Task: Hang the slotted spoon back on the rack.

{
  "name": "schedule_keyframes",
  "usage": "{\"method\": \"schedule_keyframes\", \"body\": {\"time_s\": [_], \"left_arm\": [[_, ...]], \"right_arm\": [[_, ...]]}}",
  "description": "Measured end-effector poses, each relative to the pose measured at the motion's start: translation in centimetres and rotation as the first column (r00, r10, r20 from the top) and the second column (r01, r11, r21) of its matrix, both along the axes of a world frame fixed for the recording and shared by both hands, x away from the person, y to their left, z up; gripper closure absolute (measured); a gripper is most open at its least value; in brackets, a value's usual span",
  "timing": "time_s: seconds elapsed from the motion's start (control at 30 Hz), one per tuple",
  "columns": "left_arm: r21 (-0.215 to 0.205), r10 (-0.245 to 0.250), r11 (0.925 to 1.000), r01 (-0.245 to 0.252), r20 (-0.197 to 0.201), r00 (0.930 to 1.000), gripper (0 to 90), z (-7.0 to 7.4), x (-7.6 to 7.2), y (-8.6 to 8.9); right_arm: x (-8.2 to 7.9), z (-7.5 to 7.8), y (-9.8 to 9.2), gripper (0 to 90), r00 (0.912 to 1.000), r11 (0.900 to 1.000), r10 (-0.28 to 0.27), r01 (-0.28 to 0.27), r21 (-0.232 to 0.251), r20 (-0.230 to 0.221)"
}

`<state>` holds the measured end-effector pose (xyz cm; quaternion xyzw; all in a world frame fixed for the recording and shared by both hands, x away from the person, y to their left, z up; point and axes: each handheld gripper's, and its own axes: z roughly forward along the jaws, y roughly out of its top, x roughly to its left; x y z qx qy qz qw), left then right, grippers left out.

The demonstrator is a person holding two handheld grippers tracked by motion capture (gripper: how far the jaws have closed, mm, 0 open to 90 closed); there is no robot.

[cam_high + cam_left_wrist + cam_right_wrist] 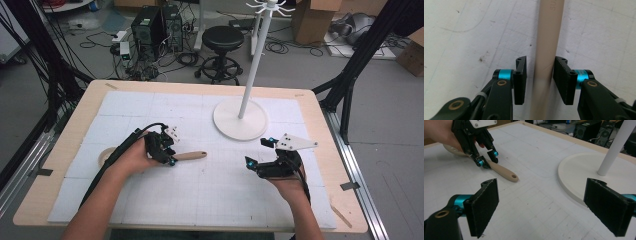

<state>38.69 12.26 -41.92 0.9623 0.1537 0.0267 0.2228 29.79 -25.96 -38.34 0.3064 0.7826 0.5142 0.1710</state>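
Wooden spoon (187, 155) lies flat on the white gridded mat (210, 195), toward the near left of the rack base (240, 119) and well apart from it. Handle end points toward the middle of the mat; bowl end is under the person's left hand (134, 159) and largely hidden.

Left gripper (167, 156) sits over the handle. In the left gripper view the jaws straddle the beige handle, one pad on each side. The right-hand pad touches or all but touches the wood; a thin dark gap shows at the left-hand pad. Jaws narrow, not clamped as far as I can see. The spoon rests on the mat, not lifted.

Right gripper (260, 152) is held by the right hand (287, 182), near and just to the right of the rack base's near edge. Jaws wide apart, nothing between them; in the right gripper view only the mat and the base rim show past the pads.

The rack's white pole (255, 57) stands upright from the round base, at the far centre of the table (320, 120).
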Motion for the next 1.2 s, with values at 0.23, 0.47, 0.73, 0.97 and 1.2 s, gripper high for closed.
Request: {"method": "schedule_keyframes", "body": {"time_s": [0.23,0.47,0.73,0.97,1.2], "left_arm": [[0.065,-0.016,0.9978,0.015,0.01,0.9998,65.1,0.3,-0.1,-0.9],[0.083,-0.064,0.9946,0.063,0.012,0.9979,73.0,0.4,-0.3,-1.3],[0.044,-0.061,0.9973,0.059,0.046,0.9971,73.9,1.7,-0.6,-0.7],[-0.023,-0.044,0.9986,0.048,0.125,0.9912,73.9,4.9,-1.3,0.3],[-0.137,-0.019,0.9895,0.044,0.18,0.9835,73.9,8.3,-1.4,1.2]], "right_arm": [[0.0,-0.1,0.2,11.6,1.0,1.0,0.004,-0.004,-0.009,0.0],[0.1,-0.1,0.2,11.7,1.0,1.0,-0.001,0.001,-0.011,-0.001],[0.1,-0.1,-0.2,12.5,0.9999,1.0,-0.011,0.011,0.001,-0.004],[0.1,-0.1,-0.1,12.5,0.9999,1.0,-0.009,0.009,0.002,-0.007],[0.1,-0.1,-0.1,12.5,1.0,1.0,-0.007,0.007,0.004,-0.003]]}}
